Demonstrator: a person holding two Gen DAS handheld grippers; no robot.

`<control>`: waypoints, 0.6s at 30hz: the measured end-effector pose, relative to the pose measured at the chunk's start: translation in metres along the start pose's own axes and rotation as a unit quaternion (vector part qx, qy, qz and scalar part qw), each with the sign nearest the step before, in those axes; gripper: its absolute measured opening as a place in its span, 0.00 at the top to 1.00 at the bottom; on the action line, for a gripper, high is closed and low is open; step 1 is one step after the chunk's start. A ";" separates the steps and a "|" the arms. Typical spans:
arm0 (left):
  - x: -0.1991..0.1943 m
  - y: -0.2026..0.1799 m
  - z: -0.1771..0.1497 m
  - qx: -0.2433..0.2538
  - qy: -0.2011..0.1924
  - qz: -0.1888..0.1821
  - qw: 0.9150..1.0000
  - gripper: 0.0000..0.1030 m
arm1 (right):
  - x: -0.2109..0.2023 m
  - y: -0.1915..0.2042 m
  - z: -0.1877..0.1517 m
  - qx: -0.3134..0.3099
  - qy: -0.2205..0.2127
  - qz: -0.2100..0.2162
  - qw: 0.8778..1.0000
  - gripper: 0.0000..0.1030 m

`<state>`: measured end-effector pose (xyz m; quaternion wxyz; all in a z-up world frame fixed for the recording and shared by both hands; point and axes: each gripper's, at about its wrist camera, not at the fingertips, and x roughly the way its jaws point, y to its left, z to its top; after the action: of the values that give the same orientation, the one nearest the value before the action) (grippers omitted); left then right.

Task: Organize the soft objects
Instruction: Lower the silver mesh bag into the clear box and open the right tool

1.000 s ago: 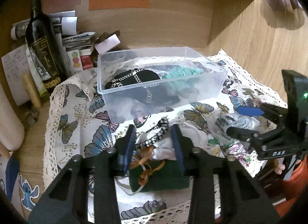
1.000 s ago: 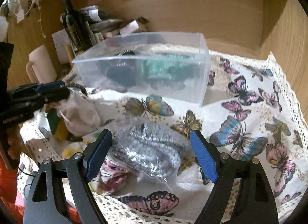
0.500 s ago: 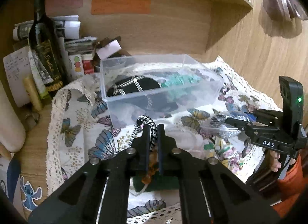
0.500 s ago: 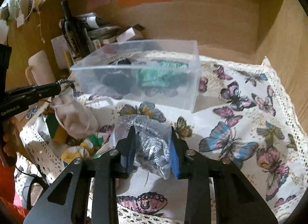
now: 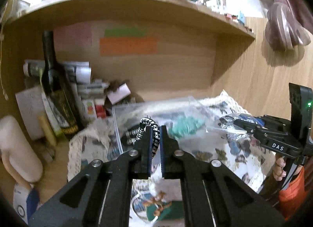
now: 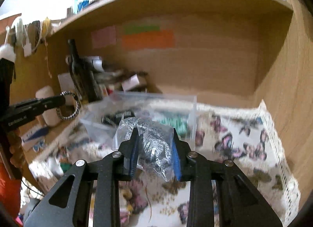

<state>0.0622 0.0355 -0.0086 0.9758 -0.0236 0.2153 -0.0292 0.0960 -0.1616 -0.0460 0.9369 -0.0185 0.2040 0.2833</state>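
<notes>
My left gripper (image 5: 155,129) is shut on a black-and-white braided ring (image 5: 154,135) and holds it in the air in front of the clear plastic box (image 5: 137,109). From the right wrist view the ring (image 6: 68,107) hangs from the left gripper's tips (image 6: 58,100). My right gripper (image 6: 154,135) is shut on a clear bag of silver-grey scrunched material (image 6: 154,143), lifted above the butterfly cloth (image 6: 244,148), just short of the box (image 6: 187,107). The box holds a black item with a chain (image 6: 115,118) and a teal soft item (image 6: 174,122).
A dark wine bottle (image 5: 56,94), papers and small boxes (image 5: 93,98) stand at the back left of the wooden nook. A cream mug (image 5: 17,148) is at the left. A green pouch with an orange cord (image 5: 162,207) lies on the cloth below my left gripper.
Both grippers closed on their items, the left on the ring and the right on the silver bag, then lifted them off the cloth toward the box. Both views now tilt upward and are blurred by motion.
</notes>
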 end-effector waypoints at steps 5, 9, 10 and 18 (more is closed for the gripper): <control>0.007 0.000 0.018 0.010 -0.017 0.013 1.000 0.94 | 0.006 0.003 0.026 -0.010 -0.028 -0.006 1.000 0.74; 0.025 0.001 0.026 0.014 -0.012 0.021 1.000 0.94 | 0.020 0.003 0.041 -0.016 -0.034 -0.013 0.999 0.74; 0.033 0.002 0.028 0.014 -0.005 0.022 1.000 0.94 | 0.025 0.003 0.043 -0.017 -0.033 -0.014 0.999 0.74; 0.090 0.007 0.025 0.008 0.061 0.007 0.998 0.94 | 0.080 0.003 0.046 -0.035 0.016 -0.033 0.999 0.74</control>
<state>0.1545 0.0374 -0.0243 0.9613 -0.0122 0.2740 -0.0259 0.1717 -0.1106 -0.0354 0.9411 -0.0630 0.2084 0.2587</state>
